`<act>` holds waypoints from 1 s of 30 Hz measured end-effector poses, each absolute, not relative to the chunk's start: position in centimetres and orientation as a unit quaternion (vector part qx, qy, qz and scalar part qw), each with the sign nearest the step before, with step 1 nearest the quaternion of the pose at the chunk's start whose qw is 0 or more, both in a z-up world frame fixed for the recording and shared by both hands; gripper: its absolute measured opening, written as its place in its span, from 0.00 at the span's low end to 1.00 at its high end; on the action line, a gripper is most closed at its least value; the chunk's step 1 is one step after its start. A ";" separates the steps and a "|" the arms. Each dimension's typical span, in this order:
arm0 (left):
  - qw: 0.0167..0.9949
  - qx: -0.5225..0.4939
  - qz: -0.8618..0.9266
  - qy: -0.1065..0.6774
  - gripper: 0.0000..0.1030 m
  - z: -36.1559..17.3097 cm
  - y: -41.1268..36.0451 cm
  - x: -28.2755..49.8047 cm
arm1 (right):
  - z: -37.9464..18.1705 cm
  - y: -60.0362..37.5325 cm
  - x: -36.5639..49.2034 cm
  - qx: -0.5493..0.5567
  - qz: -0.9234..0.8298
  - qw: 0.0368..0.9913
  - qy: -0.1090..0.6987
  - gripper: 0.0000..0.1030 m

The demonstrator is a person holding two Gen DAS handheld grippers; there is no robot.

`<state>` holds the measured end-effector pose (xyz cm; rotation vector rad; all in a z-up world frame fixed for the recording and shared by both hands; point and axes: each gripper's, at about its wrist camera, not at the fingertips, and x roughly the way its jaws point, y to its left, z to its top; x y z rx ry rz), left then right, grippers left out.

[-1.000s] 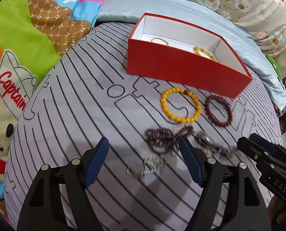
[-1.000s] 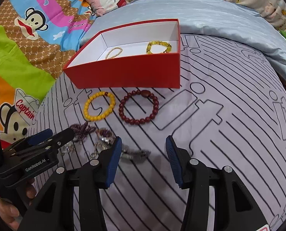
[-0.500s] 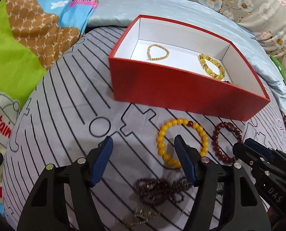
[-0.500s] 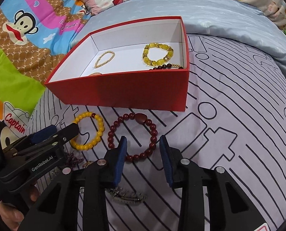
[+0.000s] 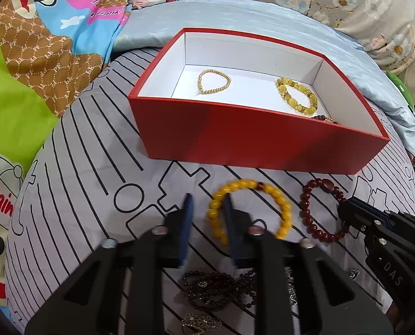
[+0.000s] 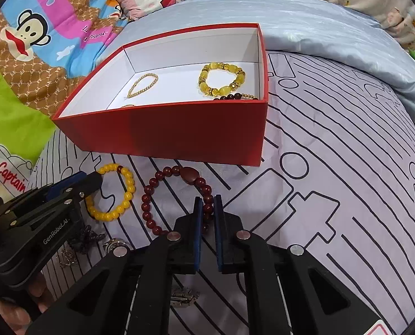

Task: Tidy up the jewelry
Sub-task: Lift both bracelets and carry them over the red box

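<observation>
A: Left gripper (image 5: 207,209) is closing on the yellow bracelet (image 5: 277,201), lower centre, beads between the jaws. Right gripper (image 6: 207,206) is pinching the red bracelet (image 6: 151,195).

B: Both are looking light, limp and slippery; bead-strand grips are suiting them. The box (image 6: 179,131) is sitting above.
</observation>
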<state>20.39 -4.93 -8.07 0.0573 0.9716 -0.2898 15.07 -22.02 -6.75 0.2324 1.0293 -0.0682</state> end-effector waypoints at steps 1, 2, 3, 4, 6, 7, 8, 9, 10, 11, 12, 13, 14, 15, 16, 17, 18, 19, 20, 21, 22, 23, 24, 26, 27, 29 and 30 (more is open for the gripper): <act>0.872 0.024 -0.142 0.468 0.07 -8.0 -4.9 20.4 | -6.7 -22.0 15.0 0.111 -0.032 0.863 0.491 0.08; 0.870 0.021 -0.146 0.471 0.07 -8.0 -4.9 20.3 | -6.7 -22.0 14.9 0.113 -0.032 0.863 0.492 0.08; 0.868 0.018 -0.149 0.474 0.07 -7.9 -4.8 20.3 | -6.7 -22.1 14.7 0.117 -0.031 0.862 0.492 0.08; 0.867 0.015 -0.149 0.475 0.07 -7.8 -4.7 20.2 | -6.6 -22.2 14.5 0.123 -0.029 0.861 0.492 0.08; 0.866 0.010 -0.151 0.476 0.07 -7.6 -4.5 19.9 | -6.5 -22.4 14.1 0.132 -0.028 0.860 0.492 0.07; 0.865 0.007 -0.153 0.477 0.07 -7.5 -4.4 19.7 | -6.3 -22.5 13.9 0.134 -0.028 0.860 0.491 0.07; 0.865 0.005 -0.155 0.477 0.07 -7.3 -4.3 19.5 | -6.2 -22.5 13.6 0.135 -0.029 0.861 0.490 0.07; 0.865 0.003 -0.157 0.477 0.07 -7.0 -4.2 19.4 | -6.0 -22.6 13.4 0.137 -0.030 0.862 0.488 0.07; 0.866 0.000 -0.159 0.475 0.07 -6.7 -4.1 19.1 | -5.7 -22.7 13.1 0.140 -0.030 0.862 0.486 0.07; 0.866 -0.002 -0.161 0.474 0.07 -6.4 -4.1 18.9 | -5.4 -22.8 12.9 0.142 -0.030 0.863 0.484 0.07; 0.866 -0.004 -0.163 0.472 0.07 -6.1 -4.0 18.7 | -5.2 -22.8 12.7 0.144 -0.029 0.864 0.481 0.07; 0.867 -0.007 -0.165 0.470 0.07 -5.6 -3.9 18.5 | -4.8 -22.9 12.4 0.147 -0.028 0.866 0.477 0.07; 0.868 -0.009 -0.167 0.468 0.07 -5.2 -3.9 18.3 | -4.5 -22.9 12.2 0.149 -0.028 0.867 0.475 0.07; 0.869 -0.012 -0.168 0.465 0.07 -4.8 -3.8 18.0 | -4.1 -23.0 11.9 0.151 -0.027 0.869 0.471 0.07; 0.870 -0.013 -0.169 0.464 0.07 -4.5 -3.7 17.8 | -3.6 -23.0 11.7 0.151 -0.026 0.871 0.467 0.07; 0.870 -0.014 -0.172 0.462 0.07 -4.2 -3.6 17.6 | -3.3 -23.0 11.4 0.152 -0.026 0.873 0.463 0.07; 0.870 -0.015 -0.174 0.461 0.07 -3.8 -3.6 17.4 | -2.9 -23.0 11.2 0.151 -0.025 0.875 0.459 0.07; 0.871 -0.015 -0.174 0.459 0.07 -3.5 -3.6 17.3 | -2.6 -23.0 11.0 0.151 -0.024 0.876 0.457 0.07; 0.872 -0.016 -0.177 0.456 0.07 -3.1 -3.5 17.0 | -2.2 -23.0 10.8 0.151 -0.024 0.878 0.453 0.07; 0.873 -0.017 -0.180 0.453 0.07 -2.7 -3.5 16.8 | -1.8 -23.0 10.6 0.150 -0.024 0.880 0.449 0.07; 0.874 -0.017 -0.181 0.450 0.07 -2.4 -3.4 16.5 | -1.4 -22.9 10.5 0.151 -0.023 0.882 0.446 0.07; 0.875 -0.017 -0.184 0.448 0.07 -2.0 -3.4 16.3 | -1.1 -22.9 10.4 0.151 -0.022 0.883 0.444 0.07; 0.875 -0.017 -0.187 0.446 0.07 -1.6 -3.4 16.0 | -0.7 -22.8 10.3 0.151 -0.022 0.885 0.440 0.07; 0.876 -0.017 -0.192 0.442 0.07 -1.0 -3.5 15.5 | 0.0 -22.7 10.0 0.150 -0.021 0.888 0.434 0.07; 0.877 -0.017 -0.195 0.439 0.07 -0.6 -3.5 15.3 | 0.3 -22.7 9.9 0.149 -0.020 0.890 0.431 0.07; 0.878 -0.017 -0.200 0.435 0.07 0.0 -3.6 15.1 | 0.9 -22.6 9.8 0.149 -0.019 0.893 0.425 0.07; 0.878 -0.017 -0.203 0.433 0.07 0.4 -3.6 15.0 | 1.2 -22.6 9.7 0.148 -0.018 0.894 0.423 0.07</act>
